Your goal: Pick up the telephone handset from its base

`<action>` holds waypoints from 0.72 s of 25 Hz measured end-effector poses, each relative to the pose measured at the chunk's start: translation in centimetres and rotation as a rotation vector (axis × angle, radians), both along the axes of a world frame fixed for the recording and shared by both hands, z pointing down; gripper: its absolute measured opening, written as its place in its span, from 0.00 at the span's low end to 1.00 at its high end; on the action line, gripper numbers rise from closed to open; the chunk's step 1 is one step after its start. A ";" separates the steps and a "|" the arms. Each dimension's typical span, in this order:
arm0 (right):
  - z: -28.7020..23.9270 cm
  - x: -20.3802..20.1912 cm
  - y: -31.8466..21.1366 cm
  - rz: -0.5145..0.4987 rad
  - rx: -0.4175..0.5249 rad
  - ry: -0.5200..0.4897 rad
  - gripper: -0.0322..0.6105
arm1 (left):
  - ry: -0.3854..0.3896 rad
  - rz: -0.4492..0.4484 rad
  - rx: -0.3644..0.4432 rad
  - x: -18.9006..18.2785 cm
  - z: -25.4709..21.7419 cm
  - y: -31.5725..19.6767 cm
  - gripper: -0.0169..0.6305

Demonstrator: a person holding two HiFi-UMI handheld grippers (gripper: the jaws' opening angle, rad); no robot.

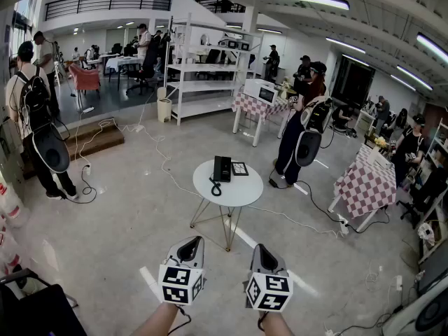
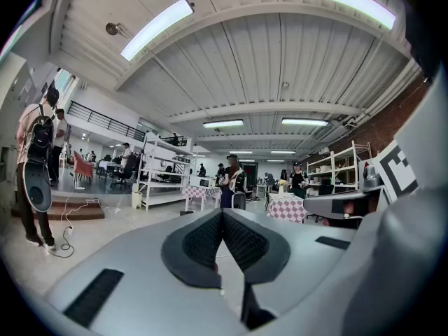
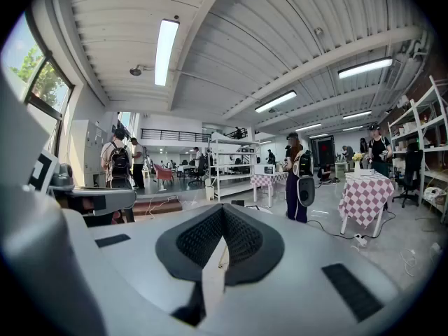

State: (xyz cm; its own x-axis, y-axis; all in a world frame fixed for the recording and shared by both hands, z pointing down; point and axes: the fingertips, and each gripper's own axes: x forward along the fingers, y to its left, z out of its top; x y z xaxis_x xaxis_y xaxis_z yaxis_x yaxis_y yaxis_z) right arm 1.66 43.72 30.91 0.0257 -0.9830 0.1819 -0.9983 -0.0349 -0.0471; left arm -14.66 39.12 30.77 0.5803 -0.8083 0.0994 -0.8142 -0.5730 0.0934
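Note:
The black telephone (image 1: 222, 168) stands on a small round white table (image 1: 245, 190) in the middle of the head view, its handset lying on the base and a coiled cord (image 1: 215, 186) hanging toward the near rim. Both grippers are held side by side well short of the table, pointing at it. My left gripper (image 1: 194, 241) is shut, and its ribbed pads (image 2: 210, 238) meet with nothing between them. My right gripper (image 1: 257, 248) is shut and empty too, its pads (image 3: 241, 236) closing to a point.
A small dark framed panel (image 1: 240, 168) lies beside the phone. Cables (image 1: 161, 152) trail over the floor around the table's wire legs. A person (image 1: 297, 138) stands just beyond the table on the right. Checked tables (image 1: 367, 184), white shelving (image 1: 203, 68) and another person (image 1: 35, 117) ring the space.

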 end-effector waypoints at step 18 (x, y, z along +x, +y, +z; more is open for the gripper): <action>2.3 -2.8 -1.1 0.049 -0.043 -0.061 0.08 | -0.014 0.025 -0.035 -3.8 1.8 -1.8 0.05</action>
